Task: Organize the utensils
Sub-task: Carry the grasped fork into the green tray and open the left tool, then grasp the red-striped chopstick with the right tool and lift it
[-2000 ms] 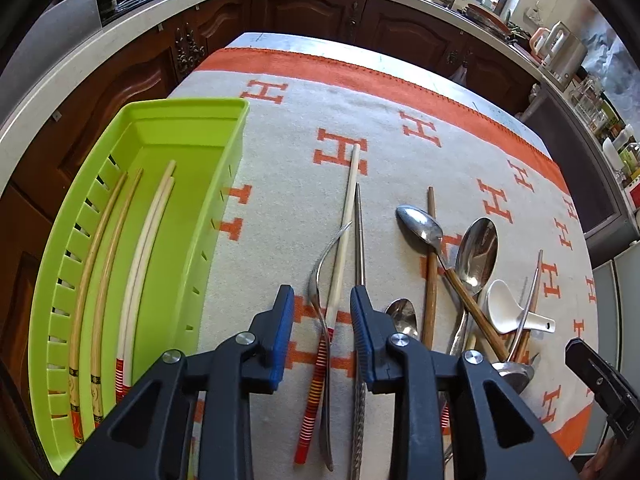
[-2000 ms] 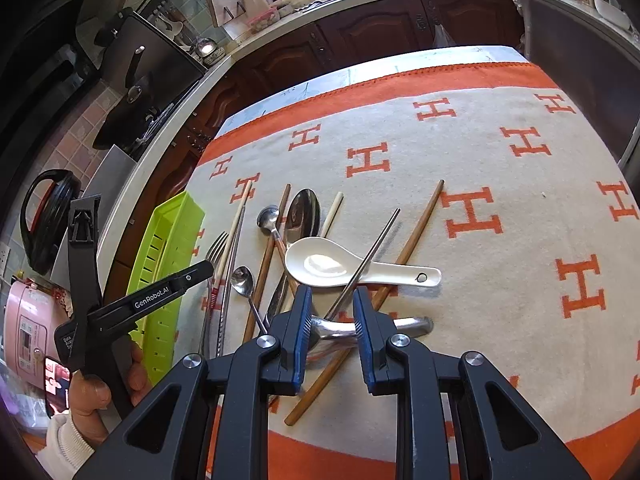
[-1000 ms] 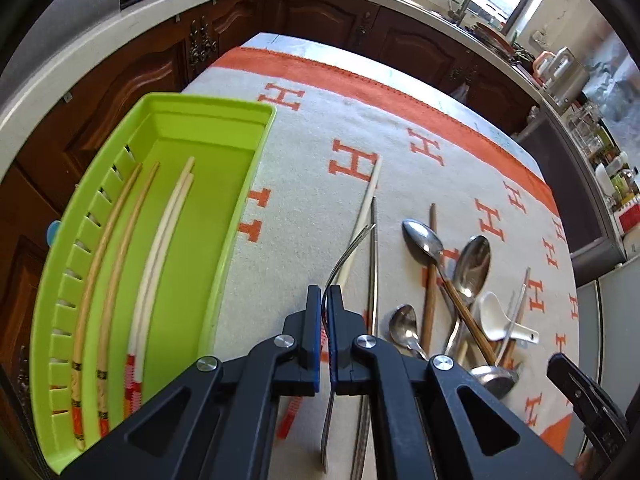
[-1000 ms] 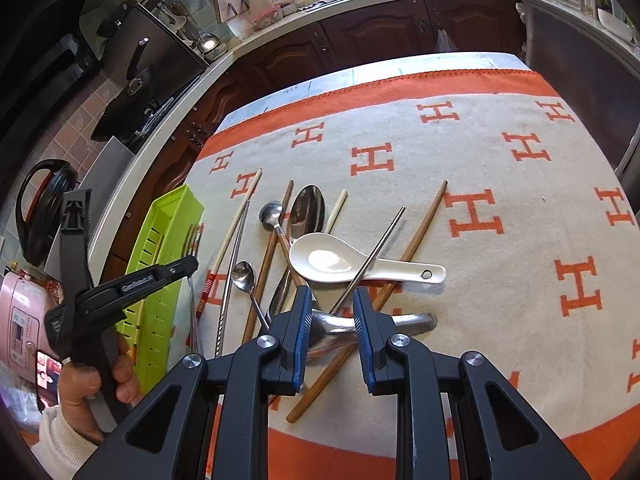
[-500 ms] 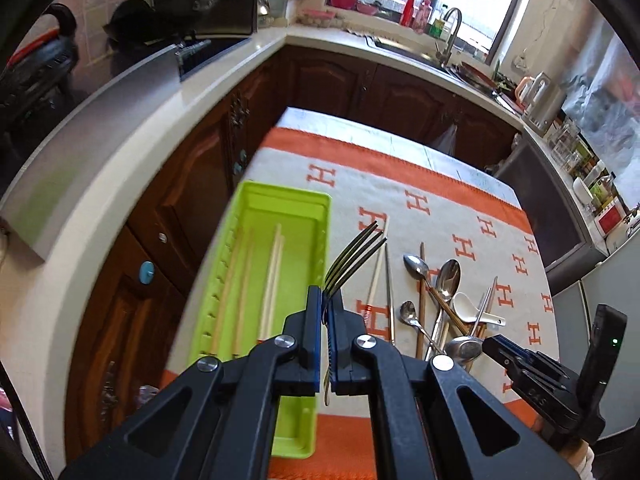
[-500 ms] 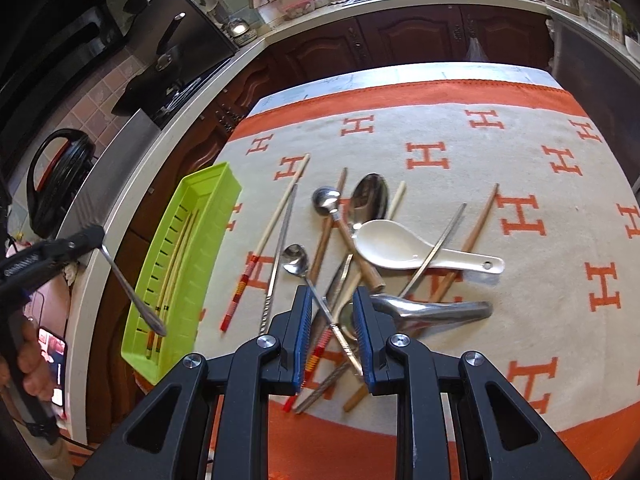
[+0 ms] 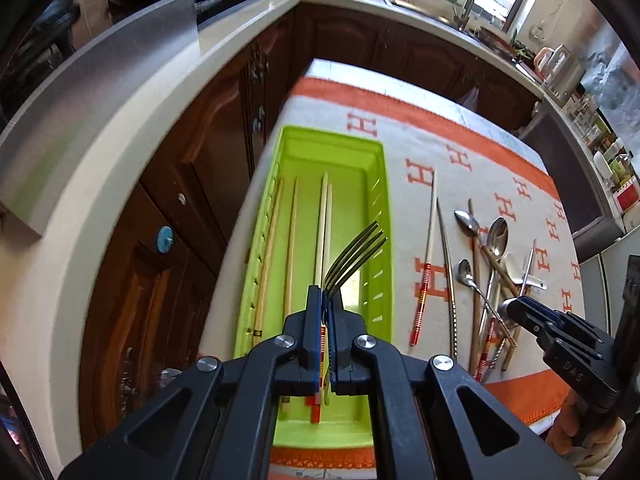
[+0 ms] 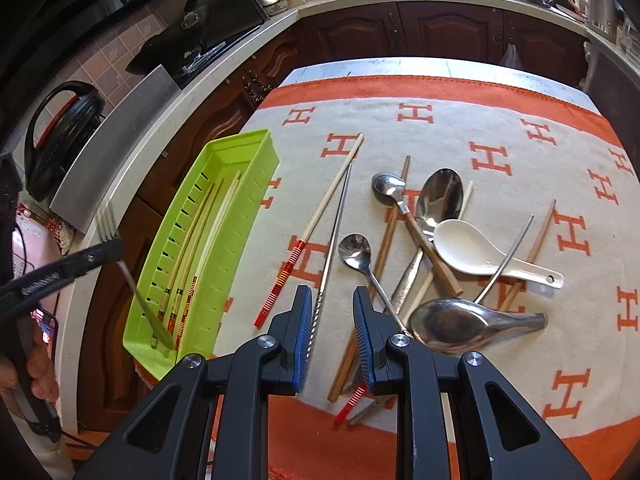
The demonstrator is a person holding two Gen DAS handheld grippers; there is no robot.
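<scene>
My left gripper (image 7: 327, 304) is shut on a metal fork (image 7: 354, 254), tines pointing up and away, held over the near end of the green tray (image 7: 380, 184). In the right wrist view the fork (image 8: 134, 280) slants down with its handle tip inside the tray (image 8: 256, 138). Several chopsticks (image 7: 324, 220) lie in the tray. My right gripper (image 8: 333, 336) is open and empty, above loose utensils on the cloth: a striped chopstick (image 8: 316, 224), a metal chopstick (image 8: 334, 236), small spoons (image 8: 356, 252), a white ceramic spoon (image 8: 472, 248) and a steel ladle spoon (image 8: 460, 322).
An orange and cream H-patterned cloth (image 8: 500, 120) covers the table. Dark wooden cabinets (image 7: 192, 184) and a pale counter (image 7: 120, 92) lie left of the tray, past the table's edge. A black kettle (image 8: 60, 132) sits on the counter.
My left gripper closed on the fork, lifted it from the cloth and carried it left over the green tray, then lowered toward it. My right gripper stayed open above the utensil pile.
</scene>
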